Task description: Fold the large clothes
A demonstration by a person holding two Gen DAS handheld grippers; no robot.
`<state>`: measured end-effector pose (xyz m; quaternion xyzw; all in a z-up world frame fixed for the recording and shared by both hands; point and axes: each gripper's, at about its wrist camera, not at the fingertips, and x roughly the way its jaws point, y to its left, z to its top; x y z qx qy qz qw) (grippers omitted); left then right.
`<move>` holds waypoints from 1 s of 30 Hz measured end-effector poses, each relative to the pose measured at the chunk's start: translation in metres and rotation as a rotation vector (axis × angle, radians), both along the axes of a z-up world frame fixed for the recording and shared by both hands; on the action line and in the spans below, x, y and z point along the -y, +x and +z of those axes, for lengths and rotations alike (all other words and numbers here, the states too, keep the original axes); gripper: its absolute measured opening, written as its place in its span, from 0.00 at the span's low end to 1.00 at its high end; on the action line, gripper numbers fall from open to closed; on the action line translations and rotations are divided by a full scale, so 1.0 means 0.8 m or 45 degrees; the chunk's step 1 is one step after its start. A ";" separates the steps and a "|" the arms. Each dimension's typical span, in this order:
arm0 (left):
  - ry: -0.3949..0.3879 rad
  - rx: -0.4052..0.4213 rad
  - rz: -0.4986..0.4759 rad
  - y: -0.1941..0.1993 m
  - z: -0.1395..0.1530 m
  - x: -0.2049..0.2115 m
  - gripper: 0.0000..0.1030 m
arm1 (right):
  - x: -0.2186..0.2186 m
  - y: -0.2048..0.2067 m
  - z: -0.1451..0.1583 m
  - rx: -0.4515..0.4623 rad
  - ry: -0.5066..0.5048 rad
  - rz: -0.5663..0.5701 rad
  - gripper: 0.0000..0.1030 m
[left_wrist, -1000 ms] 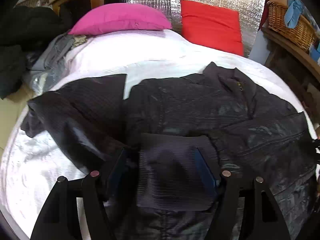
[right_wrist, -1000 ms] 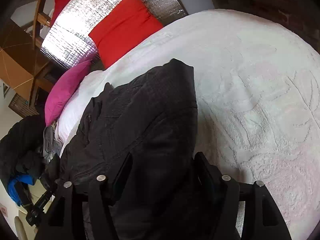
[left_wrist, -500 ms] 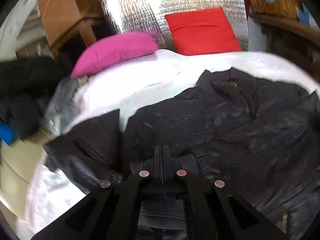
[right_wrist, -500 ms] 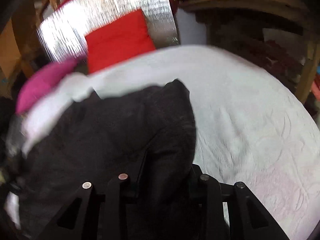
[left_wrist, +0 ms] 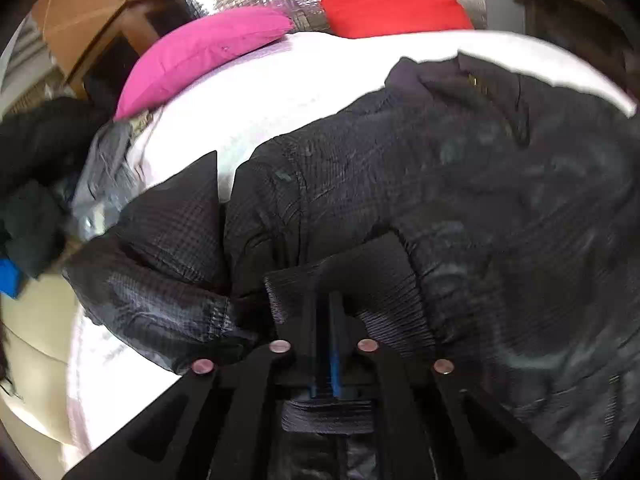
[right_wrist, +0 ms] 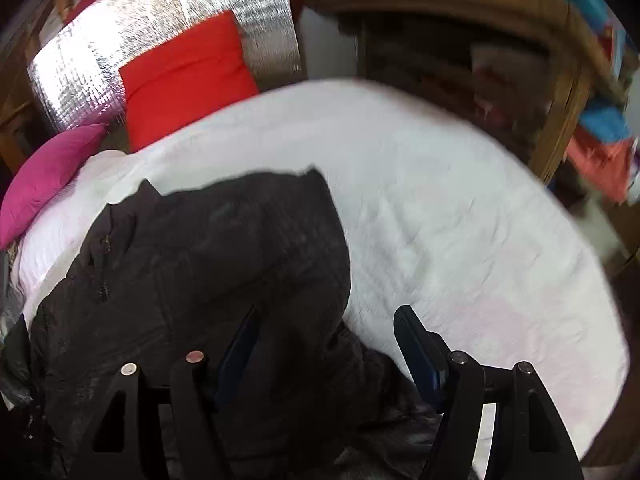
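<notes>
Black quilted jacket (left_wrist: 460,184), ribbed cuff (left_wrist: 372,280)

My right gripper (right_wrist: 326,344) hangs over a black jacket (right_wrist: 208,280) spread on a white bed (right_wrist: 460,220), its two fingers wide apart. The left finger (right_wrist: 240,344) lies over the dark fabric; the right finger (right_wrist: 416,344) stands just beside the jacket's edge, over the bedspread. The jacket fills the near left, collar and zipper (right_wrist: 105,268) pointing toward the far left. At the far end a pink pillow (right_wrist: 48,172) and a red pillow (right_wrist: 184,76) lean against a silver foil panel (right_wrist: 160,28). Far right, blurred wooden shelving (right_wrist: 500,28) holds blue and red cloth (right_wrist: 600,132).
</notes>
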<state>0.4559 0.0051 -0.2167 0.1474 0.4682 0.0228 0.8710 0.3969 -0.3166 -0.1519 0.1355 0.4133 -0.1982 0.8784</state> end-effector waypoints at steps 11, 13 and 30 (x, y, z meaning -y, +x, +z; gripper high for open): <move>0.198 0.033 -0.061 0.012 -0.026 0.040 0.37 | -0.098 0.011 0.004 0.045 0.012 0.354 0.71; 0.214 0.046 -0.070 0.010 -0.023 0.041 0.39 | -0.104 0.020 -0.032 -0.073 0.042 0.383 0.71; -0.338 0.366 0.465 -0.023 0.105 -0.205 0.78 | -0.150 0.026 -0.035 0.062 0.237 0.661 0.71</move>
